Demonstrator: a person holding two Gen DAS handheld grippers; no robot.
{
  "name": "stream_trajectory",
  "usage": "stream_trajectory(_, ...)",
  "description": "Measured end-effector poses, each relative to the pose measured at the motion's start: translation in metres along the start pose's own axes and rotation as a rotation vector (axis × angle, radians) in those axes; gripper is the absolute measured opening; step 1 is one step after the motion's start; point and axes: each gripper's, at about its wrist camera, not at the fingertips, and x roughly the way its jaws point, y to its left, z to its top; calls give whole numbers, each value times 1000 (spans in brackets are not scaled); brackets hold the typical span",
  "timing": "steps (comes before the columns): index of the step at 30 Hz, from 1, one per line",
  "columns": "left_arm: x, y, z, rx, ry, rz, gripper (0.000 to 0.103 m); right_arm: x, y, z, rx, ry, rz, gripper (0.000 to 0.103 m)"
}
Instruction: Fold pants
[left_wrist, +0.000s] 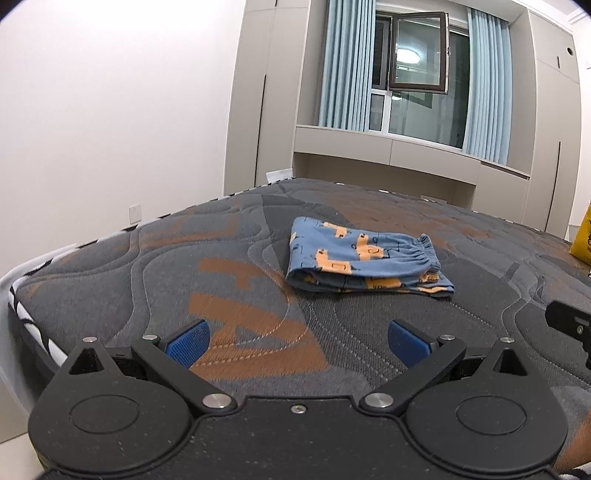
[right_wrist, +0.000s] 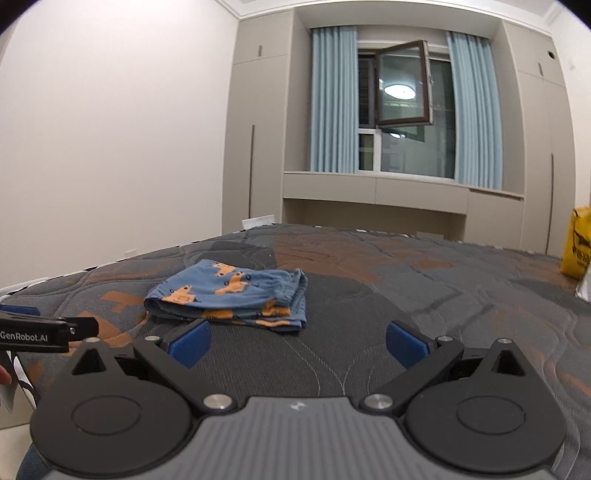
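A bare mattress, quilted in grey with orange shapes, fills the lower half of both views. On it lie the pants, small and blue with orange vehicle prints, folded into a compact stack with the gathered waistband at the right end. Nothing stands between either pair of tongs and the pants.

The left tongs hang just above the mattress, blue pads spread wide apart and holding nothing; the pants lie ahead of them and a little to the right, well apart. The right tongs are likewise wide open and hold nothing; the pants lie just ahead, near their left pad, not touching.

A yellow bag sits at the far right edge of the mattress, cut off by the frame, its printing too partial to read. Something pale lies beside it, also cut off.

Beyond the bed, a plain white wall is on the left. Beige cupboards frame a window with one pane swung open, pale blue curtains on each side, and a ceiling lamp reflected in the dark glass. A wall socket shows low on the white wall
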Motion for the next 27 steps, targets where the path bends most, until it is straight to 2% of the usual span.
stream_trajectory(9, 0, 3, -7, -7, -5, 24, 102, -2, -15, -22, 63, 6, -22, 103)
stream_trajectory(27, 3, -1, -11, 19, -12, 32, 102, 6, -16, -30, 68, 21, -3, 103)
